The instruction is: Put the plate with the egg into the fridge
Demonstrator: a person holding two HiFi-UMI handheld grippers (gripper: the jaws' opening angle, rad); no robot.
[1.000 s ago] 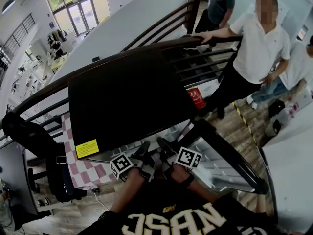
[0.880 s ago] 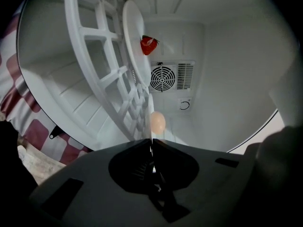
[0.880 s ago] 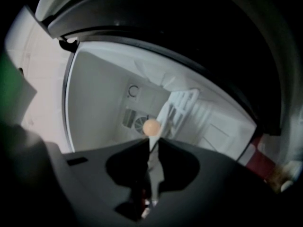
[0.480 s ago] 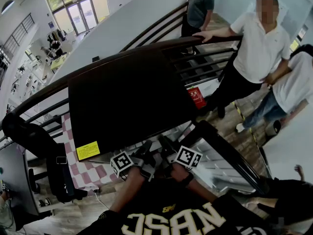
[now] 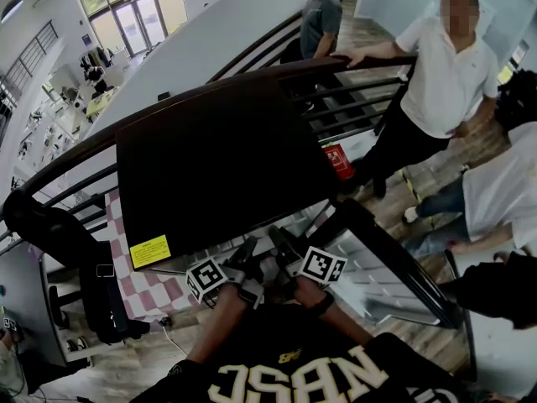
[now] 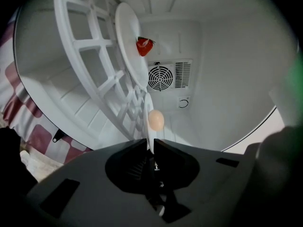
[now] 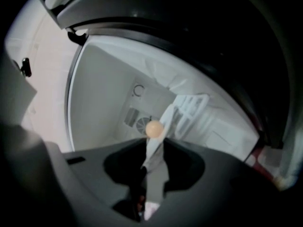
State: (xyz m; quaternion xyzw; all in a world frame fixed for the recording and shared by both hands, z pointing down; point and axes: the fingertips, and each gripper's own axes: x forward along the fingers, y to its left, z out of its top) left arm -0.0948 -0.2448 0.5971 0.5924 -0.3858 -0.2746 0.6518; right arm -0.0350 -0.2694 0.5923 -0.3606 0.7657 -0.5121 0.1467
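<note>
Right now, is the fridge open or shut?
Open. Both gripper views look straight inside the fridge, showing its white shelf rack and back fan vent.

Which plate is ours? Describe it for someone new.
Inside the white fridge, before the round back vent, two plates show edge-on. Ours is the near plate, clamped in the left gripper, carrying a tan egg; the far plate carries something red.

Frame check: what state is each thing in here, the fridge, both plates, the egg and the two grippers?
Black mini fridge: door open.
White plate with the egg: gripped at its rim from both sides, inside the fridge.
Beige egg: whole, on that plate.
Left gripper: shut on the rim.
Right gripper: shut on the rim.
Second white plate: on the lattice shelf, bearing something red.
</note>
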